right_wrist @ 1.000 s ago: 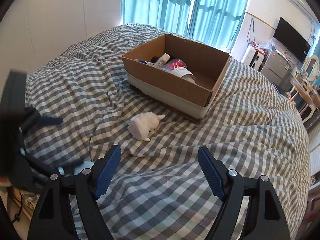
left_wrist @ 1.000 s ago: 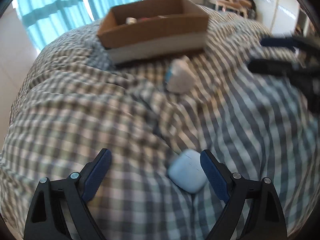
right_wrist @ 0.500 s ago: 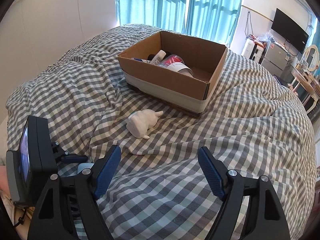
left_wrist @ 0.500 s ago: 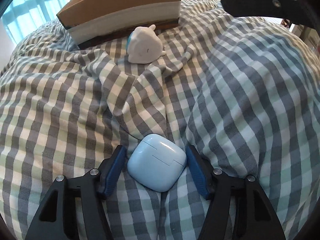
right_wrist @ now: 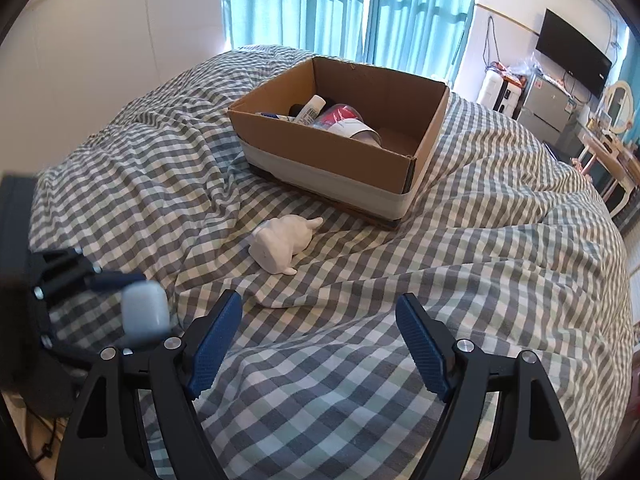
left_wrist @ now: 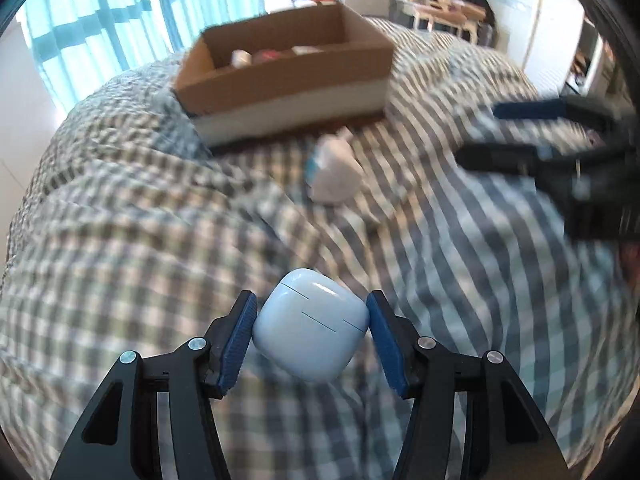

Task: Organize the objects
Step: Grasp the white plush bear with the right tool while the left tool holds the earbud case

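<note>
My left gripper (left_wrist: 310,334) is shut on a pale blue earbud case (left_wrist: 311,326) and holds it above the checked bedspread; the case also shows at the left of the right wrist view (right_wrist: 145,312). A white animal figurine (right_wrist: 282,242) lies on the bed in front of the open cardboard box (right_wrist: 332,172), and it shows blurred in the left wrist view (left_wrist: 335,174). The box (left_wrist: 288,76) holds a tube, a red item and a jar. My right gripper (right_wrist: 320,344) is open and empty above the bed, near the figurine.
The bedspread (right_wrist: 480,260) is wrinkled, with a fold by the figurine. Teal curtains (right_wrist: 348,4) hang behind the bed. A wall television (right_wrist: 572,56), a fridge and a dressing table stand at the right.
My left gripper has closed on the blue case and lifted it off the bed. The view has swung up towards the box. The right gripper has barely moved.
</note>
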`<state>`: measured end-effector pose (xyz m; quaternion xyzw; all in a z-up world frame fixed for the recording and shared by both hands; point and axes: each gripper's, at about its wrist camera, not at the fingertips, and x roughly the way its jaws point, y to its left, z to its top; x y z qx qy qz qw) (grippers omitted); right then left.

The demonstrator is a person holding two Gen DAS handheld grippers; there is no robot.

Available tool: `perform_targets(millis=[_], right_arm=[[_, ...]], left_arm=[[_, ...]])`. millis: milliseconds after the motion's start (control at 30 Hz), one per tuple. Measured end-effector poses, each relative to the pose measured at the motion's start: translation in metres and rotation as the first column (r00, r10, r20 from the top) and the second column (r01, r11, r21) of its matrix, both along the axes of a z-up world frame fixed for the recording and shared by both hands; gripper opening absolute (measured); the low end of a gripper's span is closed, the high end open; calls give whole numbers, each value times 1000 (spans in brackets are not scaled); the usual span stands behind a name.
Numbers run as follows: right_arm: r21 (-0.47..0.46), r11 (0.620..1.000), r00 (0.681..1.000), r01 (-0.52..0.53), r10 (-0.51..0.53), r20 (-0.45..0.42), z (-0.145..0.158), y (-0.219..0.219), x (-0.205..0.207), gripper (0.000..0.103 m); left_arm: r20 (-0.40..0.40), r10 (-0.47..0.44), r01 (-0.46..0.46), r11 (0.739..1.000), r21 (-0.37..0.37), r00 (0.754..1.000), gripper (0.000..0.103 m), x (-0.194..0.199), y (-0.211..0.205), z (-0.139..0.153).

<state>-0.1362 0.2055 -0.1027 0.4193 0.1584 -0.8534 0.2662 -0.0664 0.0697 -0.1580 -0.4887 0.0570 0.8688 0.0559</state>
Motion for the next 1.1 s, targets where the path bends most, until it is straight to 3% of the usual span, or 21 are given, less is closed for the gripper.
perform_targets(millis=[100, 300, 533, 767, 1033, 1100], right_arm=[[2, 1000, 1000, 11, -11, 0, -1, -5, -2, 79], [7, 999, 999, 33, -33, 18, -4, -22, -9, 79], [27, 997, 996, 75, -76, 53, -23, -53, -28, 79], [10, 990, 979, 142, -142, 148, -56, -76, -62, 79], [90, 982, 966, 167, -181, 187, -89, -95, -79, 79], [97, 980, 964, 174, -190, 189, -93, -95, -80, 72]], left_arm=[[-39, 38, -38, 999, 8, 998, 57, -13, -15, 19], [-91, 120, -118, 993, 22, 989, 57, -41, -51, 29], [-133, 131, -132, 991, 0, 982, 58, -67, -69, 33], [-77, 148, -148, 989, 6, 986, 58, -85, -86, 8], [-13, 132, -131, 991, 37, 991, 60, -87, -95, -20], [-1, 121, -121, 992, 23, 993, 60, -87, -94, -25]])
